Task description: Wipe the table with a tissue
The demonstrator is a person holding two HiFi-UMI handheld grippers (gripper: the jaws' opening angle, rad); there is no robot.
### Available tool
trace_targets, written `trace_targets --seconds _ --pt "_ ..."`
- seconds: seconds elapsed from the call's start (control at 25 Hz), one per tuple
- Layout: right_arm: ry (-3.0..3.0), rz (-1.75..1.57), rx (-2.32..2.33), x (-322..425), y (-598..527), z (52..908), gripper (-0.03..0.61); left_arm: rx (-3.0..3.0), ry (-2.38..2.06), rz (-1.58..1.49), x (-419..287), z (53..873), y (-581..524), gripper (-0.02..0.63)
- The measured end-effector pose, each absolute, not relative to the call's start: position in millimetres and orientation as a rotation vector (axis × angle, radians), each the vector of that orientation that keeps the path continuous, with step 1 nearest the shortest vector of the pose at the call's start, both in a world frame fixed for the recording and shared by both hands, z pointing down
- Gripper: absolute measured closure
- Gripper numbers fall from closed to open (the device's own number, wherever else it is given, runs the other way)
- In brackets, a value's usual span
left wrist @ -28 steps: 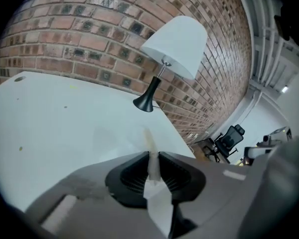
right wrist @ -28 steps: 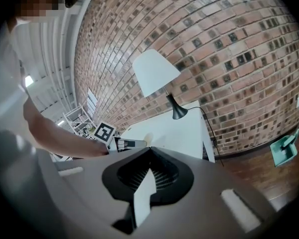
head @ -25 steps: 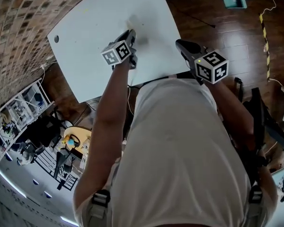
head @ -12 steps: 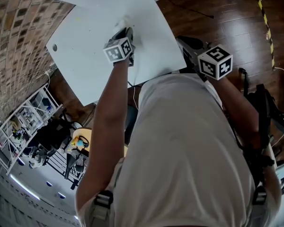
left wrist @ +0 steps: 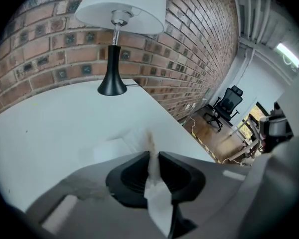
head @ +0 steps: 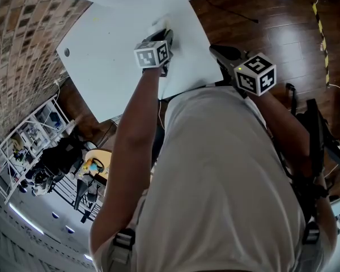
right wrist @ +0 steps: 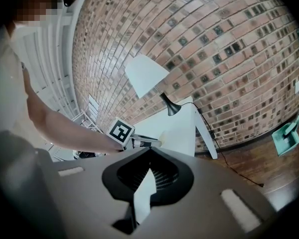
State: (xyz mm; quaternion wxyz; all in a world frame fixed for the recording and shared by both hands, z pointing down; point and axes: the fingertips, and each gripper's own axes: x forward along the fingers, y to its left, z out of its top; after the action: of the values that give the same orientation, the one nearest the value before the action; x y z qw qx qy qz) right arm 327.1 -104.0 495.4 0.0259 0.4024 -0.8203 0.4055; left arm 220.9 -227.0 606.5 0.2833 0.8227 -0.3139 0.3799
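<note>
Brick wall [head: 17, 27] ran along the left. A white surface [head: 113, 50] stood against it, carrying a lamp [left wrist: 120, 14] with a white shade and black base at its far end. The left gripper [head: 166, 34], on an outstretched bare arm, was over the surface's right half, its jaws clamped together on a white tissue [left wrist: 132, 139]. The tissue bunched just beyond the jaw tips and lay pressed on the surface, with a brownish streak at its top. The right gripper [head: 214, 51] was held just past the surface's right edge, near the person's torso, its jaws together with nothing between them. Dark wooden floor [head: 255, 16] lay on the right.
</note>
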Motion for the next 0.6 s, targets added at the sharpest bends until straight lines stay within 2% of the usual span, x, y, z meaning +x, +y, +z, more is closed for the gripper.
trace_targets --seconds 0.36,0.6 --pt "-2.537 1.265 1.196 320.2 -97.4 499.9 0.572 2.23 -0.406 0.953 268.7 603.0 -157.3 0.552" --pt "-2.549 1.265 1.127 306.7 -103.4 504.5 0.572 2.312 -0.474 0.716 250.0 554.9 -149.2 0.551"
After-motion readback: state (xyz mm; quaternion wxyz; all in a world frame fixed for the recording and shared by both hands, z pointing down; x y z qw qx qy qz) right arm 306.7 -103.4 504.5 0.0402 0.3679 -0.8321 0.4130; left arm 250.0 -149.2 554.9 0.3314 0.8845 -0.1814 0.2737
